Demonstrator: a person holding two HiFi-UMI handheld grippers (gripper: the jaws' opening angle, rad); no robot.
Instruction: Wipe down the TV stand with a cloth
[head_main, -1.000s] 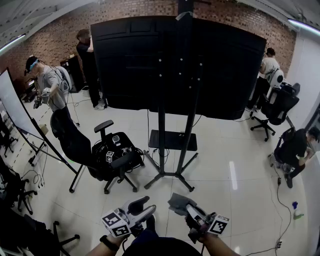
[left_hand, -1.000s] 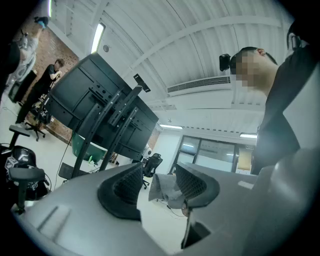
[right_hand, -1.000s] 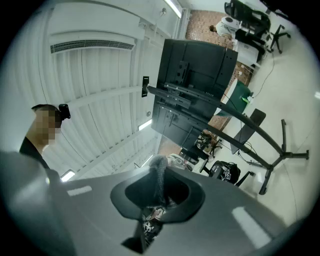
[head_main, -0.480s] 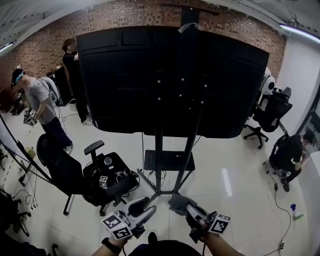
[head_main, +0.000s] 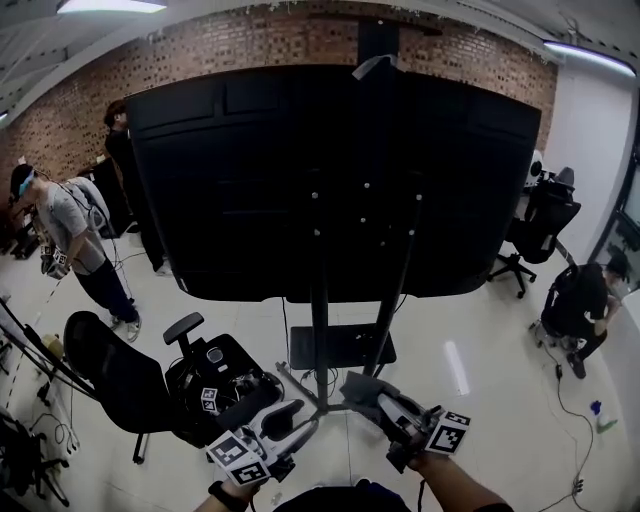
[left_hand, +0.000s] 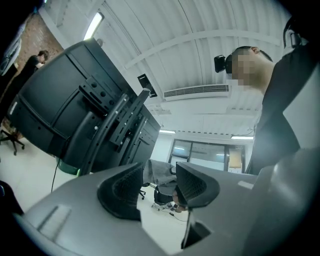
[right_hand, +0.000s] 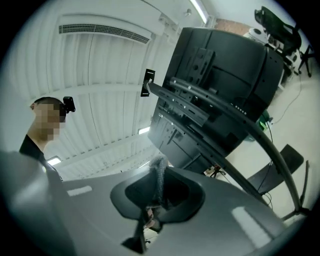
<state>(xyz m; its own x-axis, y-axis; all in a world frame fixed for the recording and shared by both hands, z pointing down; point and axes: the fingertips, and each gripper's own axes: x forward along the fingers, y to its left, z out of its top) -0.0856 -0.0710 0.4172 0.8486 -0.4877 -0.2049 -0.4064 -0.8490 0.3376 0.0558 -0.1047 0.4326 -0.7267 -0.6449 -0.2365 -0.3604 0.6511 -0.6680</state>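
Note:
The TV stand (head_main: 320, 322) is a black frame of two uprights with a low shelf (head_main: 340, 346), and it carries a big black screen (head_main: 330, 180) seen from behind. At the bottom of the head view, my right gripper (head_main: 366, 391) is shut on a grey cloth (head_main: 358, 385), just short of the stand's floor legs. The right gripper view shows a strip of cloth (right_hand: 159, 181) pinched between the jaws, with the stand (right_hand: 210, 105) beyond. My left gripper (head_main: 292, 417) is open and holds nothing. The cloth (left_hand: 160, 172) shows through the gap of the left gripper (left_hand: 157, 186).
A black office chair (head_main: 120, 380) with gear on its seat stands at the lower left. Another chair (head_main: 545, 215) is at the far right. One person (head_main: 65, 225) stands at the left, another (head_main: 118, 135) at the back, a third (head_main: 578, 298) crouches at the right. A spray bottle (head_main: 603, 418) sits on the floor.
The head view has come closer to the TV stand, which now fills more of the frame. Both grippers have moved forward towards its base. The right gripper still holds the cloth.

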